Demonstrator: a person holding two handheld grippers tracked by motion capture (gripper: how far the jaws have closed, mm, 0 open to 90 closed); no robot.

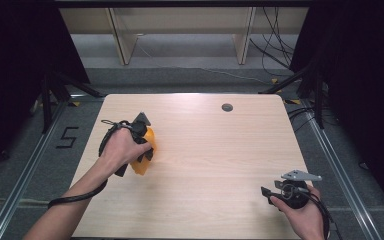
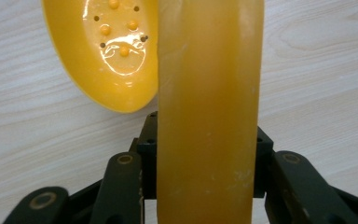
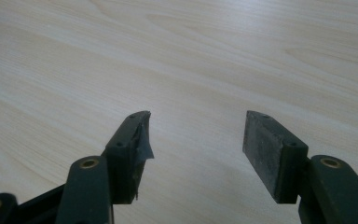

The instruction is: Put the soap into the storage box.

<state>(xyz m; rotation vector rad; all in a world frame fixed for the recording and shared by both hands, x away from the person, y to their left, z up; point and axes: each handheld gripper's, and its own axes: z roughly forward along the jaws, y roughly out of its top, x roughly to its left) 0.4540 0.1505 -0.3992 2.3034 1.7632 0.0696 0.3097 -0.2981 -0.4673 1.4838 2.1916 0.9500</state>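
The left tool (image 1: 141, 142) sits on the left side of the wooden tabletop (image 1: 215, 150), with the person's left hand (image 1: 121, 150) wrapped around it. It is clamped on an amber bar (image 2: 209, 112), which looks like soap and stands up tall between its two black jaws. Just beside the bar, touching the tabletop, is a yellow dish (image 2: 109, 56) with small bumps and tiny holes in its shiny bottom. The right tool (image 3: 196, 140) is well apart from the bar, near the tabletop's front right corner, in the person's right hand (image 1: 305, 215). Its jaws are spread wide and grip nothing. A small grey round cap (image 1: 227, 107) sits in the tabletop near the back edge.
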